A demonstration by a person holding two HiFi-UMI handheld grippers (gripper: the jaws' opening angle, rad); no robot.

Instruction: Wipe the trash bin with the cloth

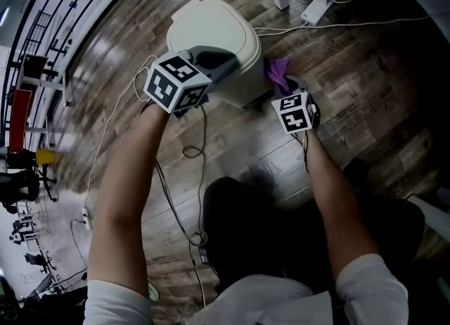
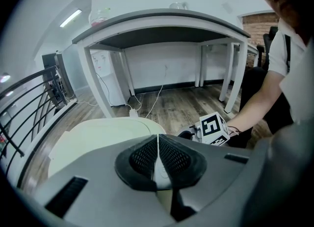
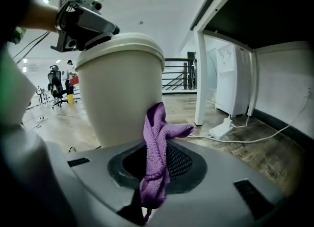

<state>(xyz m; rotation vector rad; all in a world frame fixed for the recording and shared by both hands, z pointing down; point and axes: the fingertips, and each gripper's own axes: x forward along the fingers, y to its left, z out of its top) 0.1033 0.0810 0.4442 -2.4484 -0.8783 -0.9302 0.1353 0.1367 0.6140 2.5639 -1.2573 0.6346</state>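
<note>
A cream trash bin (image 1: 211,32) with a rounded lid stands on the wood floor. My left gripper (image 1: 223,60) sits at the lid's near edge, shut, its pads (image 2: 142,157) meeting with nothing seen between them. In the left gripper view the lid (image 2: 98,137) lies just beyond the jaws. My right gripper (image 1: 283,86) is low at the bin's right side, shut on a purple cloth (image 1: 279,70). In the right gripper view the cloth (image 3: 156,142) hangs bunched from the jaws, its top end next to the bin's wall (image 3: 120,88). I cannot tell whether it touches the wall.
White desk legs (image 3: 201,78) stand beyond the bin. A white power strip (image 1: 316,8) and cables (image 1: 351,24) lie on the floor nearby. A black railing (image 1: 42,14) runs along the left. More cables (image 1: 190,151) trail by my feet.
</note>
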